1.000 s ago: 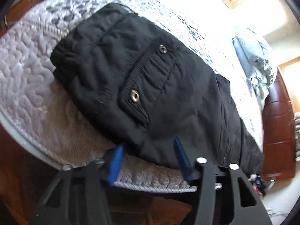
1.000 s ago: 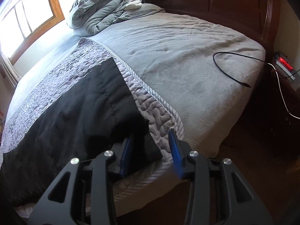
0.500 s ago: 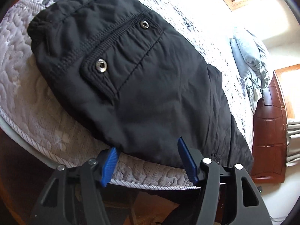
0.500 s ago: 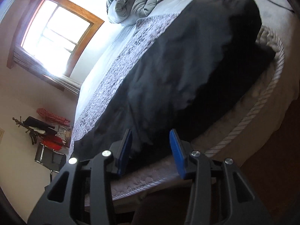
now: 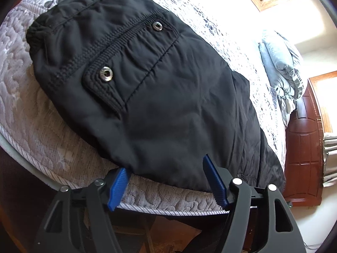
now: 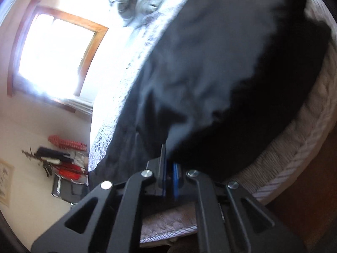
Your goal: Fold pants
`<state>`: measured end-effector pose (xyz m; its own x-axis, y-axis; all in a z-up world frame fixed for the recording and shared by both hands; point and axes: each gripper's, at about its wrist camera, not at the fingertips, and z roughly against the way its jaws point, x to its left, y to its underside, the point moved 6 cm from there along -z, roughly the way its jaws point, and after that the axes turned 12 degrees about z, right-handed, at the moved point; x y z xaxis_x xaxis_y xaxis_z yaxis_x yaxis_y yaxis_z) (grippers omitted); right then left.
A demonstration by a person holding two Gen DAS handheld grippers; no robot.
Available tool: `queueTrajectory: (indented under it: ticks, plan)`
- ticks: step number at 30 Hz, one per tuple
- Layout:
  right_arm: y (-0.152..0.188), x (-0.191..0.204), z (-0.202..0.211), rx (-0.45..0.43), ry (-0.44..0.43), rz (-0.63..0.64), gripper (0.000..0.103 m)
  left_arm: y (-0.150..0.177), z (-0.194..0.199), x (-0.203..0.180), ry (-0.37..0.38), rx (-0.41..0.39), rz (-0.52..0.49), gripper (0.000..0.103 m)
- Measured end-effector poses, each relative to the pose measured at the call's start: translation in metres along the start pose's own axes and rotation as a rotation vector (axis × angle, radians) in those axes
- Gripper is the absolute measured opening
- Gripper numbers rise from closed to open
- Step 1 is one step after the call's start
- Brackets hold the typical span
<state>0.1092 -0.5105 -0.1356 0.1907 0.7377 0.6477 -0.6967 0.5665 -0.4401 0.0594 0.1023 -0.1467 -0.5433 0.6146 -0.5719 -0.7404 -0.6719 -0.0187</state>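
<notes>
Black pants [image 5: 164, 88] lie flat on the quilted bed, with a flapped pocket and two metal snaps facing up. My left gripper [image 5: 166, 181] is open, its blue pads straddling the near hem at the mattress edge. In the right wrist view the pants [image 6: 221, 67] fill the frame, blurred. My right gripper [image 6: 168, 168] is shut, its blue pads pinched on the near edge of the black fabric.
The quilted mattress edge [image 5: 52, 147] runs under the pants. A bundled grey comforter [image 5: 282, 67] lies at the far end by the wooden headboard [image 5: 303, 147]. A window [image 6: 54, 54] and a cluttered rack [image 6: 63, 160] stand beyond the bed.
My right gripper has closed onto the pants edge; it was open half a second ago. My left gripper has stayed open and edged in closer to the hem.
</notes>
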Motion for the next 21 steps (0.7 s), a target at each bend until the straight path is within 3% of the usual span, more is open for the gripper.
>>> queueTrajectory:
  ticks: [3,6,13,18,21]
  plan:
    - [-0.017,0.049,0.027,-0.081,-0.075,0.156,0.003,0.000,-0.001,-0.001,-0.005,0.001,-0.002,0.069]
    - [-0.023,0.068,0.038,-0.091,-0.062,0.235,0.003,0.000,-0.003,-0.003,-0.015,0.000,-0.011,0.069]
    - [0.014,-0.004,-0.007,0.078,0.034,0.073,0.005,-0.001,-0.006,-0.004,-0.031,0.003,-0.023,0.069]
    - [0.019,-0.012,0.002,0.043,0.023,0.039,0.024,-0.002,-0.007,-0.005,-0.037,0.007,-0.021,0.069]
    - [0.012,-0.020,0.014,0.021,0.037,0.022,0.025,-0.003,-0.008,-0.005,-0.040,0.008,-0.025,0.070]
